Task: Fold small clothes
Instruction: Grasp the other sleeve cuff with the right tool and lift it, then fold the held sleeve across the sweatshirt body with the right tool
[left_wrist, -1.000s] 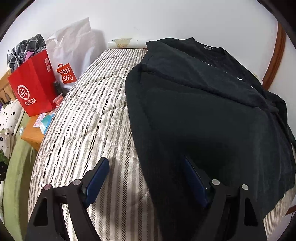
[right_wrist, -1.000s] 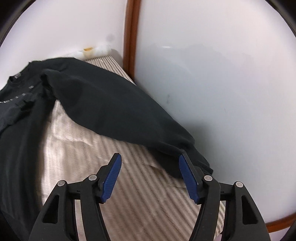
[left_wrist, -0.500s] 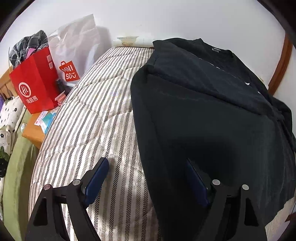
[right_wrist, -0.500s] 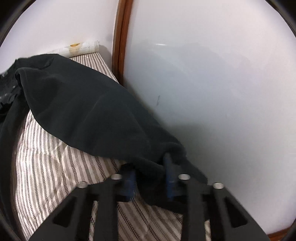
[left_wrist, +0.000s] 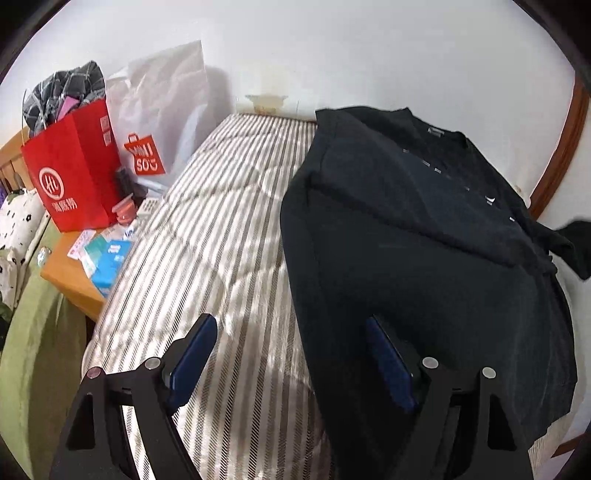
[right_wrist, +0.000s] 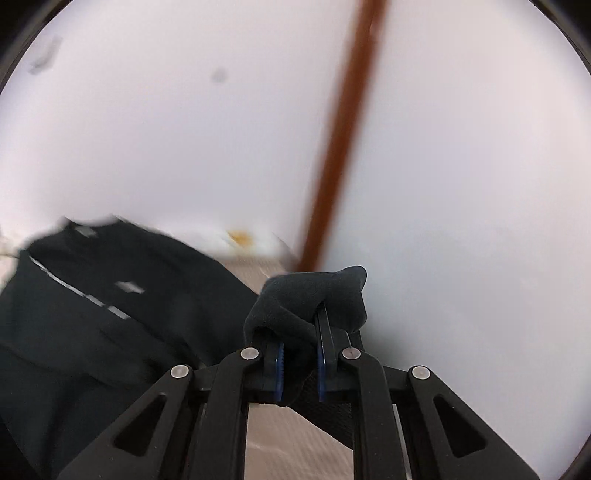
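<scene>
A black long-sleeved top (left_wrist: 424, 251) lies spread on the striped bed (left_wrist: 229, 229), collar toward the far wall. My left gripper (left_wrist: 291, 354) is open and empty; it hovers over the top's near left edge, with the right finger above the black cloth. My right gripper (right_wrist: 300, 343) is shut on the cuff of the top's right sleeve (right_wrist: 310, 295) and holds it lifted above the bed, near the white wall. The lifted sleeve end also shows in the left wrist view (left_wrist: 576, 251). The top's body (right_wrist: 92, 332) lies to the left.
A red paper bag (left_wrist: 74, 177) and a white plastic bag (left_wrist: 159, 110) stand at the bed's left side over a wooden bedside table (left_wrist: 70, 269). A brown wooden trim (right_wrist: 340, 147) runs up the wall on the right. Green bedding (left_wrist: 33, 350) lies at lower left.
My right gripper closed on the sleeve cuff and lifted it off the bed toward the top's body. My left gripper stayed open and drifted slightly.
</scene>
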